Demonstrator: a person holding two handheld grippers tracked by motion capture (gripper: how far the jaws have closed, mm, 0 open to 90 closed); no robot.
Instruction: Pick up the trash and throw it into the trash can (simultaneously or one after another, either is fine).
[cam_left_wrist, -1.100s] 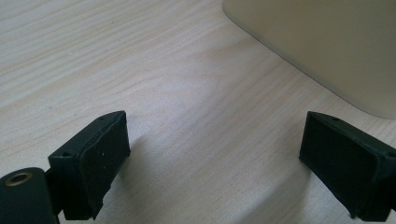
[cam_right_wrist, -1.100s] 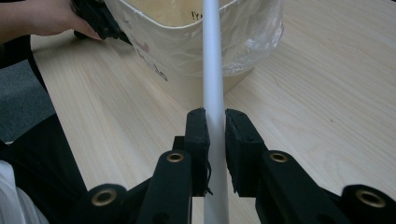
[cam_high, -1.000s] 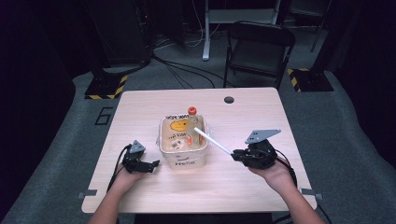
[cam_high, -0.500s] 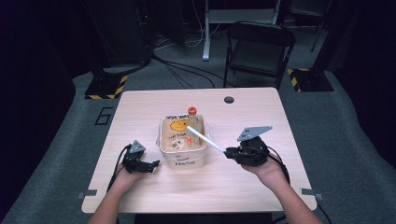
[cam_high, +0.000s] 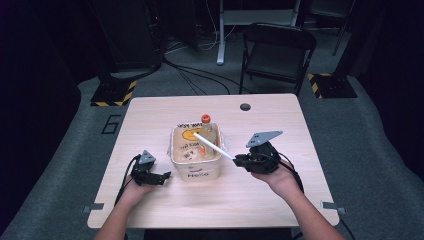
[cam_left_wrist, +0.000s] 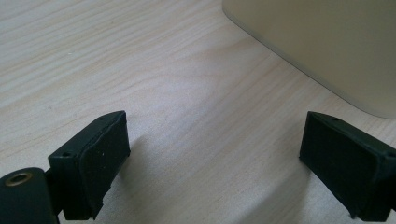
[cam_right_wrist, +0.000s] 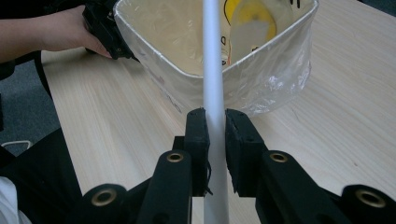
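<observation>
1. Your long, smooth white plastic rod (cam_right_wrist: 212, 70) is straight and slender.
2. Your right gripper (cam_right_wrist: 215, 135) has its jaws clamped on the rod's near end; the far end slants over the cream plastic-lined bin (cam_high: 196, 170) at the table's middle.
3. Your left gripper (cam_left_wrist: 215, 158) rests spread wide, holding nothing, beside the bin.

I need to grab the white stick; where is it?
The white stick is clamped in the right gripper, slanting over the bin mid-table.
</observation>
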